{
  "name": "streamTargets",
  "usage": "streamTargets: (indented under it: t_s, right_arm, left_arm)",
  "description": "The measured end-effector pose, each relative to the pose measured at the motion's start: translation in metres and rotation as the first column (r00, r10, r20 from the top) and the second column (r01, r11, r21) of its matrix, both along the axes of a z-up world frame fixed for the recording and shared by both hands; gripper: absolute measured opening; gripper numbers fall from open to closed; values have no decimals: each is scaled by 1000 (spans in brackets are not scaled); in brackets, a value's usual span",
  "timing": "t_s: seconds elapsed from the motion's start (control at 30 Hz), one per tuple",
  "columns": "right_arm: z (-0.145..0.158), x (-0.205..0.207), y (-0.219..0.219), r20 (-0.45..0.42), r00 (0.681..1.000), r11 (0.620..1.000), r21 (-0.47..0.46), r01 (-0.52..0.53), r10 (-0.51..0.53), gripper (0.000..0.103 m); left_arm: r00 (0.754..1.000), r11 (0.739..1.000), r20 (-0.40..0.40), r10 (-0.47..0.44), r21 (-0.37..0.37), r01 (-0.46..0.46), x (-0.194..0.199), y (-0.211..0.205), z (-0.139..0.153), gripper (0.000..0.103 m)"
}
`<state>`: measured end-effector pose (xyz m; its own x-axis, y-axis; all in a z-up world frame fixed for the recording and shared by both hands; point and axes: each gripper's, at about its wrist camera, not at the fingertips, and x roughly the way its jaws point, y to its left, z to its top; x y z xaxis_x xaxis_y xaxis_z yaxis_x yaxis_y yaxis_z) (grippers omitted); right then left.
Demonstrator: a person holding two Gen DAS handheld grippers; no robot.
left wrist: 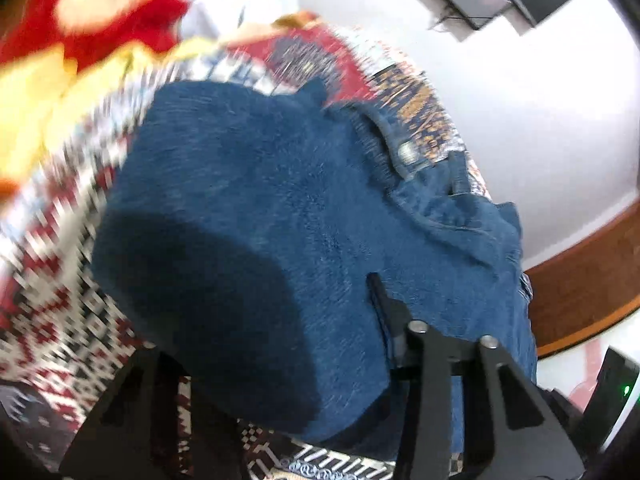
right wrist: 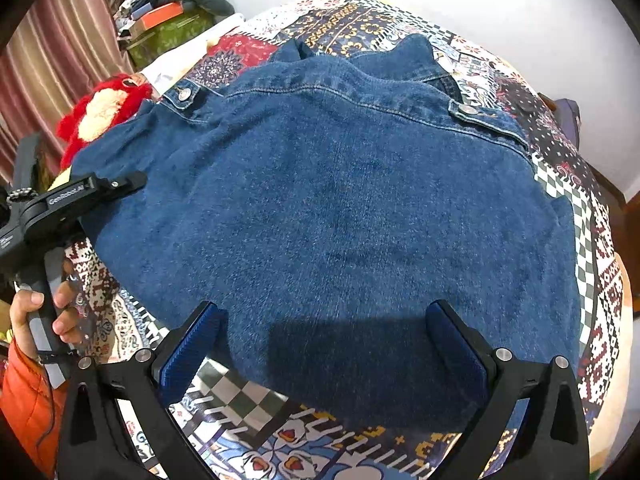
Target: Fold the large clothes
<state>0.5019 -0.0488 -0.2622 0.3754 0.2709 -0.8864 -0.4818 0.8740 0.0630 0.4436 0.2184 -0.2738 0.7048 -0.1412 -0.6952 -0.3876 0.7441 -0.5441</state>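
Denim jacket lying back-up on patterned bedspread. Right gripper gaping wide over near hem, grasping nothing. Left gripper reaching jacket's left edge; grip unclear. Pinching both layers, folding evenly advisable.

Bright, even indoor light in both views. The left wrist view is smeared with motion blur – the patterned bedspread worst; the right wrist view is sharp. A dark shadow lies on the denim jacket – fisheye bending at the edges
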Motion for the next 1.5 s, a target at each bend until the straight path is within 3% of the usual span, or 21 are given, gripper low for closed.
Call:
streamTargets:
  t_s: [0.2, 0.3, 0.5, 0.63, 0.8, 0.9, 1.0, 1.13, 1.27, 1.33, 1.5]
  right_arm:
    - [27, -12, -1, 60, 998, 1000, 19, 2, -3, 103]
    - [47, -20, 4, 99, 995, 999, 43, -22, 17, 103]
    - [65, -29, 37, 127, 990, 990, 116, -78, 63, 103]
    - [42, -30, 72, 69, 990, 983, 129, -128, 120, 103]
    - [-12, -30, 105, -92, 982, 981, 121, -152, 164, 103]
    - [-20, -28, 109, -108, 976, 978, 102, -181, 192, 103]
    - [-14, -32, 109, -111, 963, 968, 74, -238, 245, 103]
    - [0, -37, 83, -121, 966, 972, 74, -221, 229, 103]
    - [15, -36, 19, -142, 983, 982, 166, -93, 117, 103]
    - [26, -38, -21, -135, 990, 984, 180, -9, 34, 103]
    - [53, -48, -106, -72, 987, 977, 150, 154, -145, 103]
  left_arm:
    - [992, 976, 120, -35, 219, 8, -10, -20, 73, 37]
    - [981, 963, 187, -49, 270, -3, -27, -22, 106, 37]
    - [971, 929, 231, -53, 369, -38, -56, -21, 148, 36]
    - [973, 903, 225, -55, 427, -48, -74, -19, 154, 36]
    - [985, 853, 146, -93, 522, 3, -69, -33, 144, 36]
    - [987, 831, 104, -120, 554, 42, -63, -45, 135, 36]
    - [985, 831, 105, -141, 554, 60, -56, -55, 138, 36]
    - [974, 833, 132, -182, 547, 82, -44, -75, 153, 36]
    - [948, 801, 141, -284, 579, 154, -22, -115, 169, 35]
    - [926, 770, 138, -352, 606, 202, -13, -145, 175, 35]
    - [850, 663, 79, -521, 665, 344, -4, -228, 166, 35]
